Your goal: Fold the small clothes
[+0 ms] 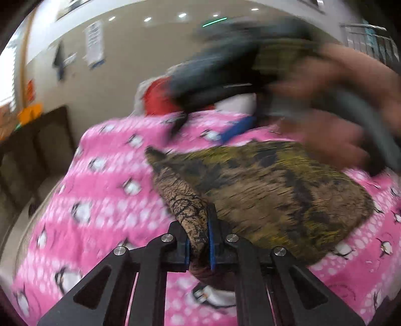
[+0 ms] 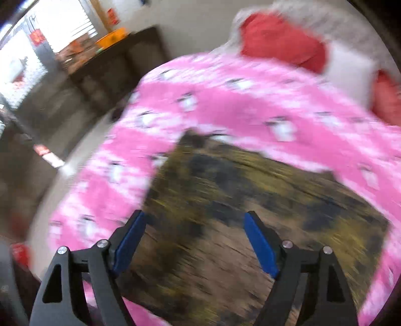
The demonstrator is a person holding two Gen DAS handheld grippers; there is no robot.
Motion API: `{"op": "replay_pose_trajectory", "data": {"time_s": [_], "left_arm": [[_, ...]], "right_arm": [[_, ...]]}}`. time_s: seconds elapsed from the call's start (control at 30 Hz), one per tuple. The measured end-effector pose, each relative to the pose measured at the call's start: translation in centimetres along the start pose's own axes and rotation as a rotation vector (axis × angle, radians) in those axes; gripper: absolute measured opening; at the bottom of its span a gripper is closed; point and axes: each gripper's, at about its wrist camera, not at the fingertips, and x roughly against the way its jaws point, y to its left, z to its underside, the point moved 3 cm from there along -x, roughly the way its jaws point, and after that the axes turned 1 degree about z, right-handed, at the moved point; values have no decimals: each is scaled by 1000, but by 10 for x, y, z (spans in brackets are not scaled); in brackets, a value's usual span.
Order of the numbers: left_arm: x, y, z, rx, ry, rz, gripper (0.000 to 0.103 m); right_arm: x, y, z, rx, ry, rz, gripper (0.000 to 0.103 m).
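Left gripper (image 1: 199, 240) at lower centre pinches a bunched corner of the olive-brown garment (image 1: 275, 198); my right gripper (image 2: 195, 240) hovers spread above it. Cloth lies mid-frame on the pink penguin bedspread (image 1: 100, 180), folding apparently partway done.

A beige wall (image 1: 130, 75) carries a pinned paper sheet (image 1: 94, 42), with round ceiling lights (image 1: 147, 19) above. A dark cabinet (image 2: 120, 67) stands beside a bright window (image 2: 72, 22).
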Motion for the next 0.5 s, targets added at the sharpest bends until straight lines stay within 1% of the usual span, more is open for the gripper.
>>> {"op": "replay_pose_trajectory", "data": {"time_s": [0.07, 0.13, 0.23, 0.3, 0.33, 0.37, 0.4, 0.43, 0.47, 0.5], "left_arm": [[-1, -4, -7, -11, -14, 36, 0], [1, -5, -12, -10, -25, 66, 0], [3, -4, -15, 12, -33, 97, 0], [4, -6, -15, 13, -40, 109, 0], [4, -7, -15, 12, -41, 113, 0], [9, -7, -15, 14, -41, 118, 0], [10, -6, -14, 18, -42, 122, 0], [10, -9, -15, 21, -44, 125, 0], [10, -9, -15, 23, -45, 127, 0], [9, -9, -15, 24, -44, 126, 0]], "right_arm": [[-22, 0, -21, -35, 69, -71, 84], [-47, -2, -38, -68, 142, -91, 84], [-71, 5, -58, -41, 205, -56, 84], [-85, 11, -68, 18, 243, 28, 84], [-93, 12, -69, 44, 272, 90, 80], [-98, 13, -71, 59, 289, 122, 75], [-103, 14, -72, 78, 298, 156, 63], [-106, 15, -73, 94, 305, 181, 58], [-111, 17, -73, 105, 310, 192, 57], [-115, 20, -72, 122, 322, 202, 53]]}}
